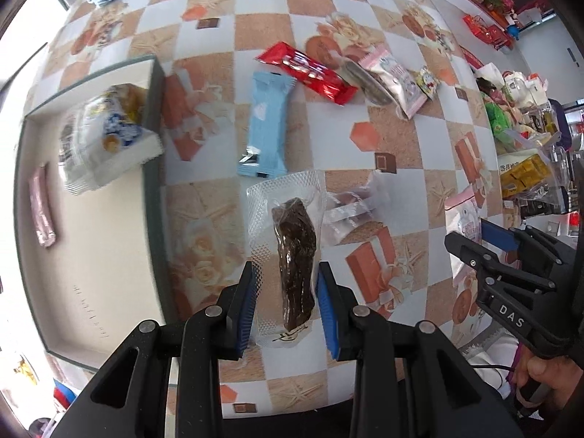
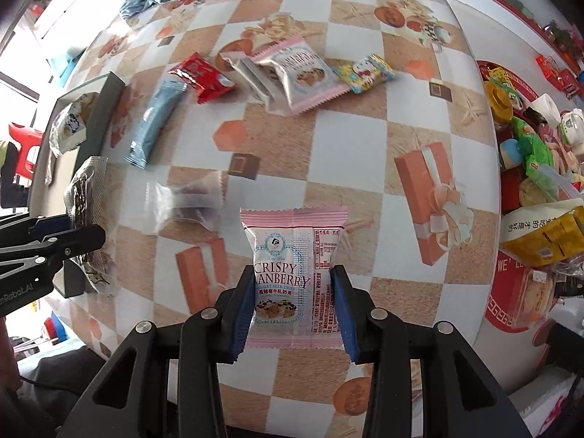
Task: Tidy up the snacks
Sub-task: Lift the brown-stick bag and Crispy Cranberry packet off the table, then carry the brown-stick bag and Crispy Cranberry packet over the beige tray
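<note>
Left wrist view first: the left gripper point(image 1: 285, 304) has its blue pads pinched on a clear vacuum-sealed pouch with a dark brown snack inside point(image 1: 295, 255), hanging above the checkered tablecloth with gift-box and rose prints point(image 1: 408, 138). At about 12 o'clock from it lies a long light-blue wrapper point(image 1: 268, 124), and past that, toward 1 o'clock, a red foil bar point(image 1: 308, 71). At 9 to 10 o'clock sits a shallow white box with a dark green rim point(image 1: 155, 116) — a white-and-blue packet point(image 1: 106, 138) and a small pink stick packet point(image 1: 43, 206) are already inside it. Just right of the pouch, on the cloth, is a blurry clear packet with something brownish in it point(image 1: 352, 211).

Right wrist view: the right gripper point(image 2: 292, 303) is clamped on a pink-edged packet printed "CRISPY CRANBERRY" point(image 2: 292, 273), held off the table. At 12 o'clock there's a matching pink-edged packet point(image 2: 303, 73) among silver ones, with a small yellow cartoon-print candy packet point(image 2: 365, 73) at 1 o'clock. Each gripper shows up at the edge of the other's view — close together, not touching.
</note>
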`<action>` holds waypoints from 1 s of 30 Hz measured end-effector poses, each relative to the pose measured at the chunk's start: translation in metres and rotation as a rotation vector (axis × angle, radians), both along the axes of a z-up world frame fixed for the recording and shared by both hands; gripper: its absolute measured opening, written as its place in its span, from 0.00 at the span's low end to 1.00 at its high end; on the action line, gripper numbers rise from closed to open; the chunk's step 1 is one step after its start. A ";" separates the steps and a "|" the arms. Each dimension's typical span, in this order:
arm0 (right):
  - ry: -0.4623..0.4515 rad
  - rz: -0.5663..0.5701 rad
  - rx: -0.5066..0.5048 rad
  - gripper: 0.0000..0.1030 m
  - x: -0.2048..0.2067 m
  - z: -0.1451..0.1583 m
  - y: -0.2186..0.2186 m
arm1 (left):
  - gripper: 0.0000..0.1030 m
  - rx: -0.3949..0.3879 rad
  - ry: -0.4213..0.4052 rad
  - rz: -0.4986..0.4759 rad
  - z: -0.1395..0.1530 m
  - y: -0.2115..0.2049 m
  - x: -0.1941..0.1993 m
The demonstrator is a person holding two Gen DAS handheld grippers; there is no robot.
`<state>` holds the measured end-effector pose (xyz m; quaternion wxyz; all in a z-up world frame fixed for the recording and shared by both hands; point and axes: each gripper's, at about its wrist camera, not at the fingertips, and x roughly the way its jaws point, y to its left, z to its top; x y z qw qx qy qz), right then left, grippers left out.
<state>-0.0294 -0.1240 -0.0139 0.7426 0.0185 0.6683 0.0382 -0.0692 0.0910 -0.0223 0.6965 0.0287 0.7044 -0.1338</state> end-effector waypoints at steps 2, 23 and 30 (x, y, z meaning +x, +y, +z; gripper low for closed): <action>0.000 0.011 0.002 0.41 0.001 0.004 0.007 | 0.34 -0.003 -0.002 0.012 0.003 0.010 -0.001; -0.020 0.321 -0.018 0.41 -0.006 0.024 0.145 | 0.34 -0.024 -0.044 0.097 0.022 0.106 -0.010; -0.033 0.381 -0.016 0.41 0.000 0.027 0.183 | 0.34 -0.001 -0.061 0.139 0.024 0.147 -0.008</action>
